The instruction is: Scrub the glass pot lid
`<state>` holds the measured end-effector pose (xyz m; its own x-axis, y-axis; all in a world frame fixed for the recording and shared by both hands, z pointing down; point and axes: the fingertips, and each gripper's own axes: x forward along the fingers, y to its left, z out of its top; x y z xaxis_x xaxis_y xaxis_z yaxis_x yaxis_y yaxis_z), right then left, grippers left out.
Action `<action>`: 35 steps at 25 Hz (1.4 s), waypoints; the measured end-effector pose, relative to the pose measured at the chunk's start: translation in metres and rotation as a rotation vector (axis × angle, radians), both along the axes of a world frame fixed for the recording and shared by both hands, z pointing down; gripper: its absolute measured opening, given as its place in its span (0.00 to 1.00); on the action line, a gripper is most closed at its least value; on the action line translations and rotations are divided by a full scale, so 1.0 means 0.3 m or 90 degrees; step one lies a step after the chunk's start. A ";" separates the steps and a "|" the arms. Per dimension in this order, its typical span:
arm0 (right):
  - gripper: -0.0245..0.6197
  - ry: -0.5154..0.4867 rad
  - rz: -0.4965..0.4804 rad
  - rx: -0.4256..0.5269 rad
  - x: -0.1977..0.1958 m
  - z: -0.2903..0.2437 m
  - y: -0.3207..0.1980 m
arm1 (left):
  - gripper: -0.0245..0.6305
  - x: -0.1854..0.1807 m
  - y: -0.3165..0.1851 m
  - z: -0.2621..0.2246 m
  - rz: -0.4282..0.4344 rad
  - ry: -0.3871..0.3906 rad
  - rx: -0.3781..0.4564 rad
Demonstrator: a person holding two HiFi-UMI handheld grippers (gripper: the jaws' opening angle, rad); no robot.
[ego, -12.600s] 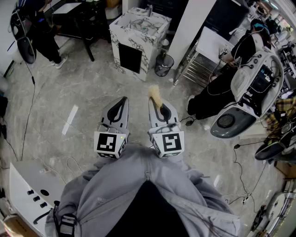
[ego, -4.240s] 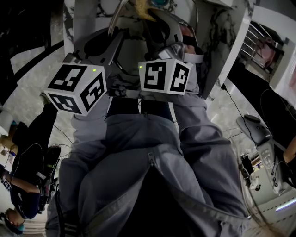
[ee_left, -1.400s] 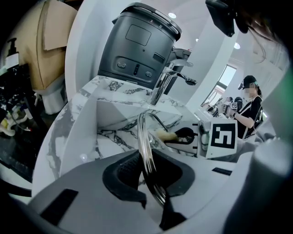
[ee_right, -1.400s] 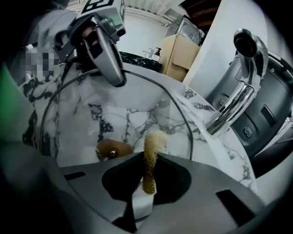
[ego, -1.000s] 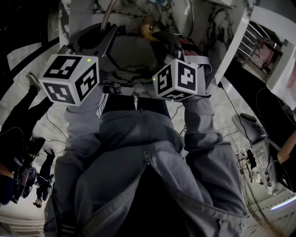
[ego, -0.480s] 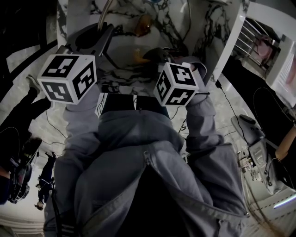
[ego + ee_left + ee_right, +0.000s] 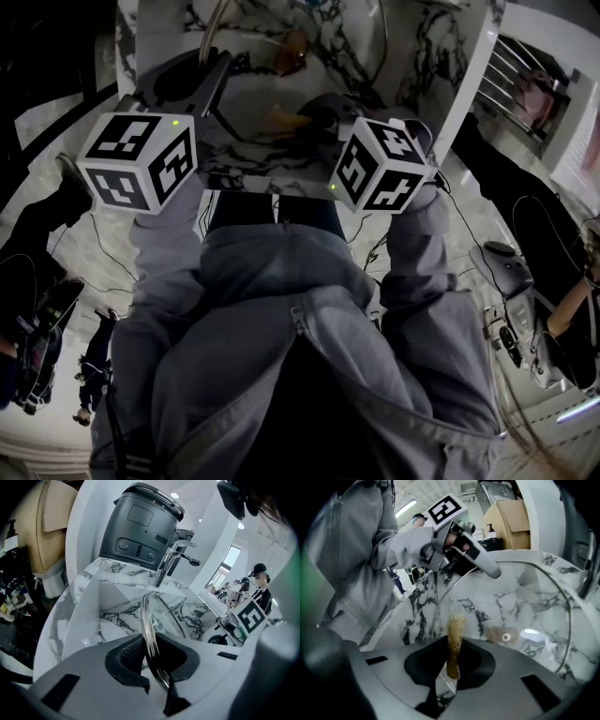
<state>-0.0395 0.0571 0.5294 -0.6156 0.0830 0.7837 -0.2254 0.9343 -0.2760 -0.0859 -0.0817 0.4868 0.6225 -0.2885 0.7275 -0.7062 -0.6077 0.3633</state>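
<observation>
The glass pot lid point(image 7: 151, 620) stands up on its edge over the white marble sink point(image 7: 112, 606). Our left claw point(image 7: 151, 657) is pinched tight on its shiny rim. We think we hold it up like this, not lying flat, so one wide side faces the other claw and any drips would fall into the sink. Our right claw point(image 7: 451, 660) is closed on a thin tan scrubber point(image 7: 454, 637), which pokes out past the tips toward the glass. That leaves one claw to keep the lid steady and one to rub it. From the right gripper view the round glass fills the right side, with a tan knob point(image 7: 502, 635) in its middle. The scrubber looks close to the lid's near edge, but we cannot tell if it is touching the glass. We also cannot tell if the knob is on our side of the glass or the far side. In the left gripper view the bottom of the lid is hidden behind the claw's own grey body. From the head view the two marker cubes point(image 7: 141, 159) and our grey jacket point(image 7: 281, 309) cover most of the sink. The glass is see-through there, so only a bit of rim shows. We see no water coming from the tap point(image 7: 171, 564).
</observation>
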 end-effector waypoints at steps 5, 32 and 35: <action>0.12 0.077 0.172 0.129 0.198 -0.062 -0.236 | 0.15 -0.005 0.005 0.007 0.001 0.000 -0.002; 0.12 0.360 0.256 0.289 0.396 0.172 -0.503 | 0.16 -0.018 0.001 0.035 -0.007 -0.015 -0.022; 0.12 0.374 0.228 0.252 0.383 0.196 -0.434 | 0.16 -0.019 0.001 0.037 -0.010 -0.015 -0.024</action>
